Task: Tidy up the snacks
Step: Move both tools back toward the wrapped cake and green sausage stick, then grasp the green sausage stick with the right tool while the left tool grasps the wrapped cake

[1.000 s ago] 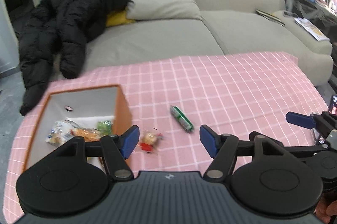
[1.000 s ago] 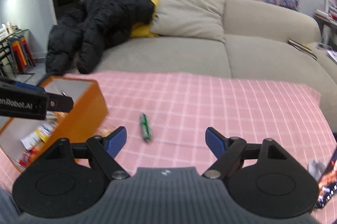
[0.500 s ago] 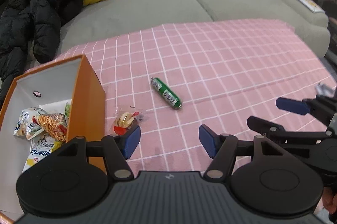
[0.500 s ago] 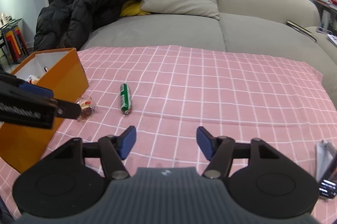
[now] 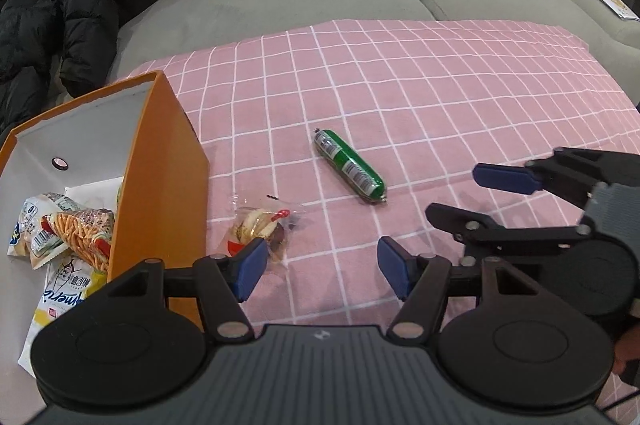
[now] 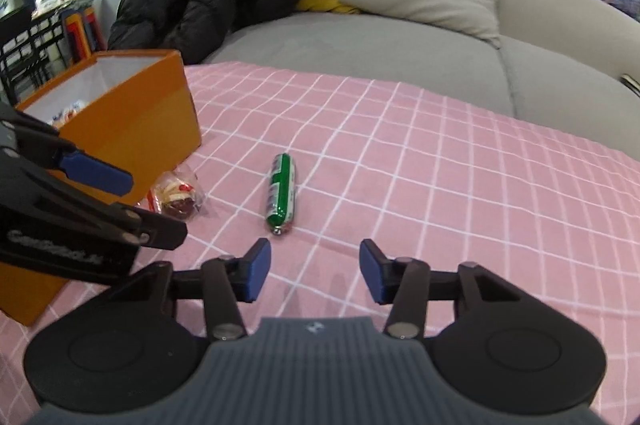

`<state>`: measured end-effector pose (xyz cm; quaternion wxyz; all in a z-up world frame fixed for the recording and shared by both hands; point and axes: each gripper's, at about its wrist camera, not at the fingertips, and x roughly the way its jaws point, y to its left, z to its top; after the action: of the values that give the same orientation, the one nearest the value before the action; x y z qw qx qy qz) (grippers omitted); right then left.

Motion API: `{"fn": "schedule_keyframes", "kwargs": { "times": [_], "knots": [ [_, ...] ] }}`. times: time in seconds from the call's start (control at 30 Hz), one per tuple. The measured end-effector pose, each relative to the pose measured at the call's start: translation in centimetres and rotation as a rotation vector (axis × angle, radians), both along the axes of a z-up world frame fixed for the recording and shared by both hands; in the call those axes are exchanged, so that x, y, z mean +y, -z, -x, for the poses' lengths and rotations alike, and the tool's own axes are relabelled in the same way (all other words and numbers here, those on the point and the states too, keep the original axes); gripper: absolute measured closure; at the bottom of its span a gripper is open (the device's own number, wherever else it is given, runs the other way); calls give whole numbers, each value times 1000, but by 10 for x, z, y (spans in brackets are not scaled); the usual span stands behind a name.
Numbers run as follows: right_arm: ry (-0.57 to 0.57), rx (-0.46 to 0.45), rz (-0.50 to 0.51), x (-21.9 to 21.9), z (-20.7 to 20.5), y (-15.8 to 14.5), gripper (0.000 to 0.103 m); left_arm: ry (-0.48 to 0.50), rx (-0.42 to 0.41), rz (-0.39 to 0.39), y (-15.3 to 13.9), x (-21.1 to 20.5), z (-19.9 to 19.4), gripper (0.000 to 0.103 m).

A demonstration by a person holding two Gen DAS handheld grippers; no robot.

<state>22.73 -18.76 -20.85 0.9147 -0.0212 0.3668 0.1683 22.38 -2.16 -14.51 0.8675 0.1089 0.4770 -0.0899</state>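
Both the left gripper [image 5: 320, 267] and right gripper [image 6: 314, 275] hover with fingers apart, holding nothing. The green sausage [image 5: 350, 167], its label unreadable, lies mid-table beside a clear-wrapped snack [image 5: 260, 229]; the orange box [image 5: 160, 177] at the left edge holds packets, one partly reading "meri".

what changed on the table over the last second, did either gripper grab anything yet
Both grippers came down and forward toward the loose snacks. The left gripper now sits by the clear-wrapped snack, the right gripper just short of the green sausage. Nothing grabbed: both stay open and empty. Sausage, wrapped snack and orange box have not moved.
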Motion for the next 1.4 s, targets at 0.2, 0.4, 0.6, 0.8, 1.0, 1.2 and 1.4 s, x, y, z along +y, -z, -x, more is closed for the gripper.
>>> {"fn": "schedule_keyframes", "kwargs": {
  "times": [0.2,0.4,0.6,0.8,1.0,1.2,1.4],
  "knots": [
    [-45,0,0,9,-23,14,59,-14,9,6,8,3,-9,32],
    [-88,8,-18,21,-43,21,65,-53,12,9,12,10,-15,36],
    [-112,42,-50,35,-62,28,77,-67,11,7,11,16,-18,39],
    [-88,62,-54,36,-63,32,84,-49,6,-22,16,12,-20,39],
    [-47,65,-18,22,-41,29,84,-11,-11,-216,32,-9,-28,39],
    [11,68,-13,2,-14,28,84,-6,0,-301,51,-20,-40,39],
    [42,84,-14,-12,4,29,84,-28,7,-266,54,-14,-45,51]
  ]
}}
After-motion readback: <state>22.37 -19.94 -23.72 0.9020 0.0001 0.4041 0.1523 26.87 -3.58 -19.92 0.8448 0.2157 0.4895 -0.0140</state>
